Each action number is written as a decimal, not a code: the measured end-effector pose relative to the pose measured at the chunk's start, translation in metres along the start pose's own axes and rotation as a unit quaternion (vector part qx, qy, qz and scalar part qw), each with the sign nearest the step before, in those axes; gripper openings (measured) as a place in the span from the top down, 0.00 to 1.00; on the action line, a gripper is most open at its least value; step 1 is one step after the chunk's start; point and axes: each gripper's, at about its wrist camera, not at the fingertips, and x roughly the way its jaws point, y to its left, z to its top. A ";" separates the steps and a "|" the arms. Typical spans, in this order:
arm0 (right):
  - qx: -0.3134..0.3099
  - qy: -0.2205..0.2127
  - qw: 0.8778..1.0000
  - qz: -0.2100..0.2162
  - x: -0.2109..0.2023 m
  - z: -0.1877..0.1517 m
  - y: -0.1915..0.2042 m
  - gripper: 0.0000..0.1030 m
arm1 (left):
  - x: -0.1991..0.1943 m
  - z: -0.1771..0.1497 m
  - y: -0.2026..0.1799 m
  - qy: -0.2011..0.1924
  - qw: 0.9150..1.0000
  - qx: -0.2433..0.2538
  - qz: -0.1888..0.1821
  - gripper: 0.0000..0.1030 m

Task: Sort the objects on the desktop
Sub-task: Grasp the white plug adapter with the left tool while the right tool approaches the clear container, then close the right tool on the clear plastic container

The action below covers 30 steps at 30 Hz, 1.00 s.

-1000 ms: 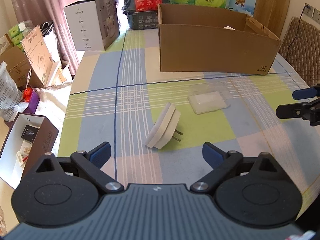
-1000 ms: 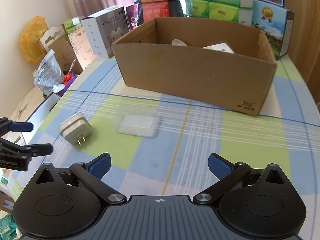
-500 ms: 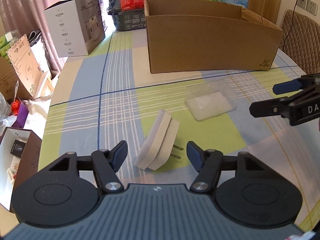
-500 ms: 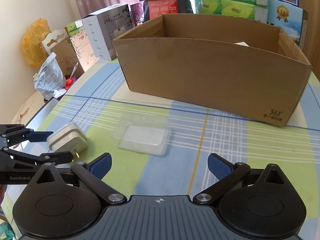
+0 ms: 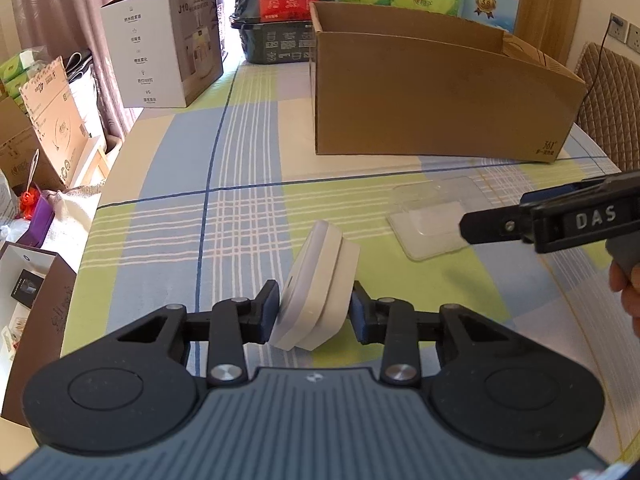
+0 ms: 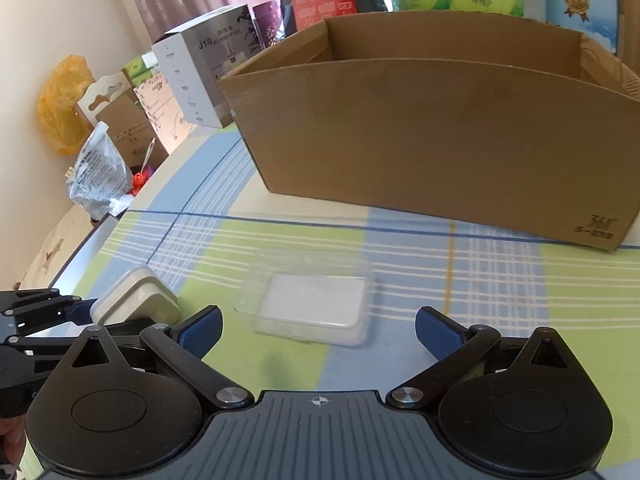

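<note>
Left wrist view: my left gripper [image 5: 314,312] is clamped on the white plug adapter [image 5: 316,292], blue pads pressing its two flat sides. The adapter stands tilted on edge, at the near part of the checked tablecloth [image 5: 224,216], towards the table's left edge. I can't tell whether it is lifted or touching the cloth. Beyond it, to the right, a clear plastic tray [image 5: 428,220] lies flat on the cloth. The right gripper [image 5: 560,220] reaches in from the right edge of the view, its tip over the tray's right end; a bit of hand [image 5: 626,292] shows below it. The open cardboard box [image 5: 432,96] sits at the far right of the table, a white product box [image 5: 164,44] at the far left corner.

Right wrist view: my right gripper [image 6: 318,332] is spread wide, holding nothing, its fingers either side of the clear plastic tray [image 6: 316,300], which lies just ahead. The cardboard box [image 6: 440,132] stands well behind the tray. At the left, the left gripper [image 6: 60,320] grips the adapter [image 6: 136,300] near the table's left edge.
</note>
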 end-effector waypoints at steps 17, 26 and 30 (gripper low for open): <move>-0.059 0.010 0.998 -0.034 0.038 0.001 0.022 0.16 | 0.007 0.005 0.012 -0.014 1.000 -0.020 0.003 0.70; -0.067 0.017 0.996 -0.061 0.011 -0.008 0.012 0.17 | 0.004 0.003 0.002 -0.002 0.999 -0.030 0.019 0.70; -0.075 0.010 0.994 -0.073 -0.010 -0.017 0.008 0.17 | -0.004 0.000 -0.010 0.010 0.999 -0.029 0.023 0.70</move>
